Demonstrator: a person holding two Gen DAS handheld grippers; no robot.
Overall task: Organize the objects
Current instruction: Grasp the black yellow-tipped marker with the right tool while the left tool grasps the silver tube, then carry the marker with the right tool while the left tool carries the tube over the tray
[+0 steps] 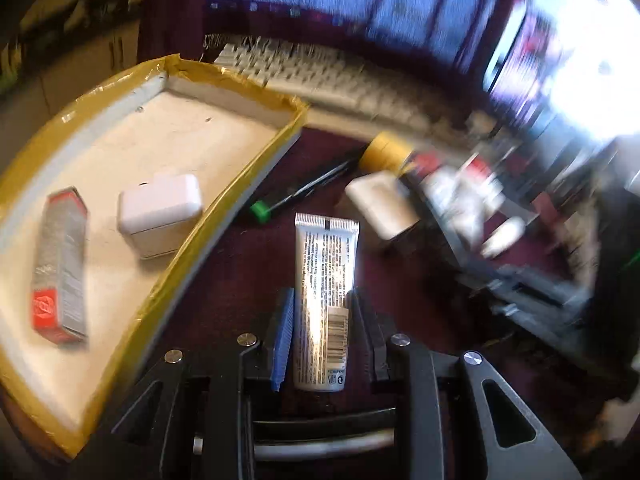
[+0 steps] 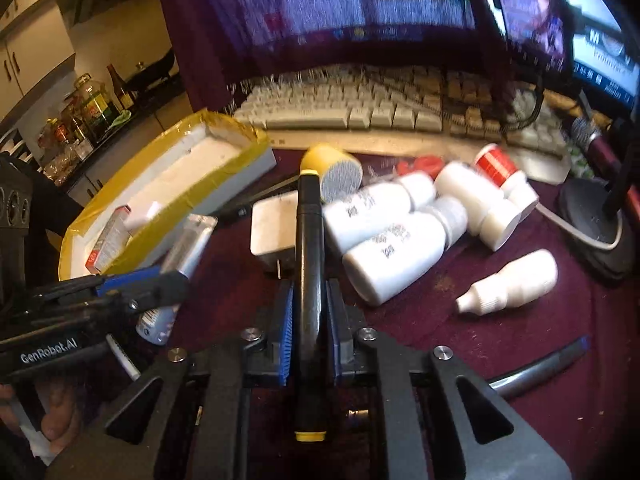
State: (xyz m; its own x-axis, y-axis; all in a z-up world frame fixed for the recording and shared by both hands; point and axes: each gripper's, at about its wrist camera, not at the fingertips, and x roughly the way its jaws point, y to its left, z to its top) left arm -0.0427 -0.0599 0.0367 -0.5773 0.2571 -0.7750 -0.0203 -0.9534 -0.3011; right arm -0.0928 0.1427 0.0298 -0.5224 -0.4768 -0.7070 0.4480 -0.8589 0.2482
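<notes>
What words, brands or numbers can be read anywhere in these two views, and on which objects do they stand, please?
"GenRobot.AI": on the left gripper, seen from the right wrist.
Tube: small print and barcode, too small to read.
White bottles: grey print, blurred.
Red-ended box in the tray: blurred.
Monitor: unreadable.

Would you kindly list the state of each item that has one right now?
Left hand-held gripper: shut on the tube.
Right hand-held gripper: shut on the black marker.
Tray: open, holding a white charger and a red-ended box.
White bottles: lying down, capped.
</notes>
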